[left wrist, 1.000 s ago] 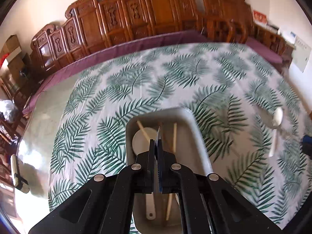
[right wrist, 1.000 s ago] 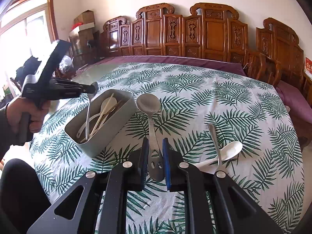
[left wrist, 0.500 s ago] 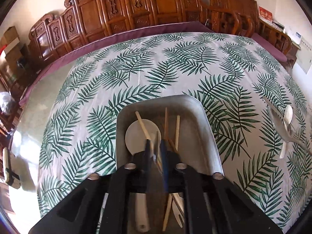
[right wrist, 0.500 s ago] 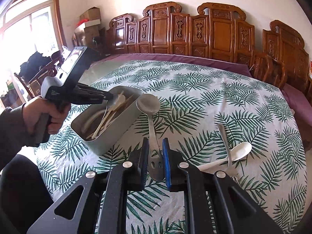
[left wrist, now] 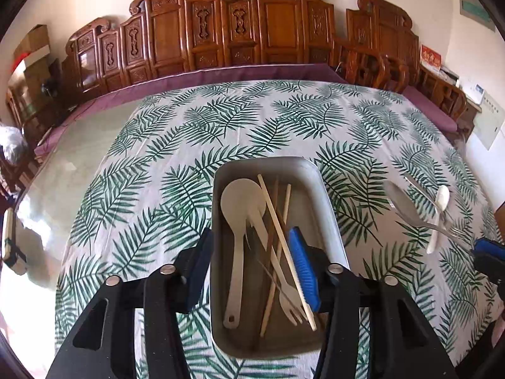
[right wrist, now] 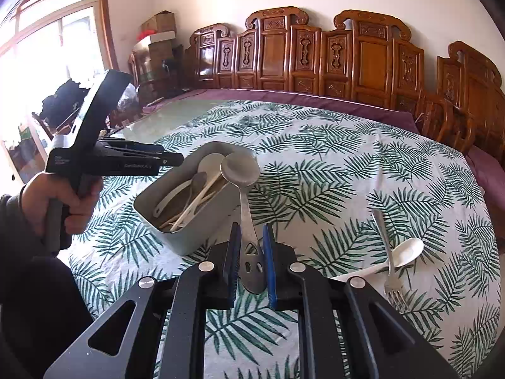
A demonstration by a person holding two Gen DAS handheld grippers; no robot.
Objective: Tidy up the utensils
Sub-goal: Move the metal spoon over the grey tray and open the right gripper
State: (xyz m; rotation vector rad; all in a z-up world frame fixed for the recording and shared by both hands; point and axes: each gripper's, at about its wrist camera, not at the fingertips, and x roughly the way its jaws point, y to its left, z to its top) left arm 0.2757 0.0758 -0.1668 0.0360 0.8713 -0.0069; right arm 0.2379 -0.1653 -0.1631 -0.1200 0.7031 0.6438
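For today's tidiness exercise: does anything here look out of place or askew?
Yes. A metal fork and white spoon lie crossed on the cloth, outside the bin that holds the other utensils. Nothing looks spilled or damaged.

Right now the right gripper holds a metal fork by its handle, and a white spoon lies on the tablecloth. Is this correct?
Not quite: the right gripper holds a metal spoon, not a fork, as the right wrist view shows. The white spoon does lie on the tablecloth.
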